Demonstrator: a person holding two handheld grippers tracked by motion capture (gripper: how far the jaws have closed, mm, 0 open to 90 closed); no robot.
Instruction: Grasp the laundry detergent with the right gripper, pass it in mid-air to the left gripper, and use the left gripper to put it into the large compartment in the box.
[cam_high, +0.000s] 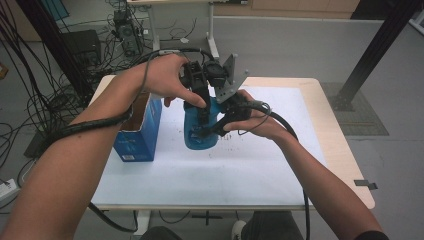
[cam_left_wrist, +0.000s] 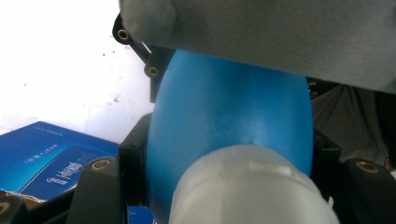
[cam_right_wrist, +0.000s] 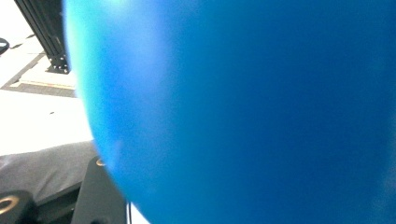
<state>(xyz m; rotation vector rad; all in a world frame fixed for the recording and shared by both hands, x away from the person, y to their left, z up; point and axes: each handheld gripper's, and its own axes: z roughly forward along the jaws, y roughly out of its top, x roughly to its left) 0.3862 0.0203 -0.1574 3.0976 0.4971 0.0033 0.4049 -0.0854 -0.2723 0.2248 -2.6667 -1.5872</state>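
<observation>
Both grippers clamp one blue bottle (cam_high: 200, 131) standing mid-table: the right gripper (cam_high: 220, 125) squeezes its body from the right, the left gripper (cam_high: 202, 107) is shut on its neck below the white cap (cam_left_wrist: 247, 186). Cap looks still on, so opening remains. Left of it stands an open blue box (cam_high: 142, 132).

The blue box (cam_left_wrist: 51, 161) bore pale print on its side in the left gripper view, a large word and a smaller line above it, both too blurred to read. In the high view the box (cam_high: 140, 132) carried a small white mark low on its front, also illegible.
</observation>
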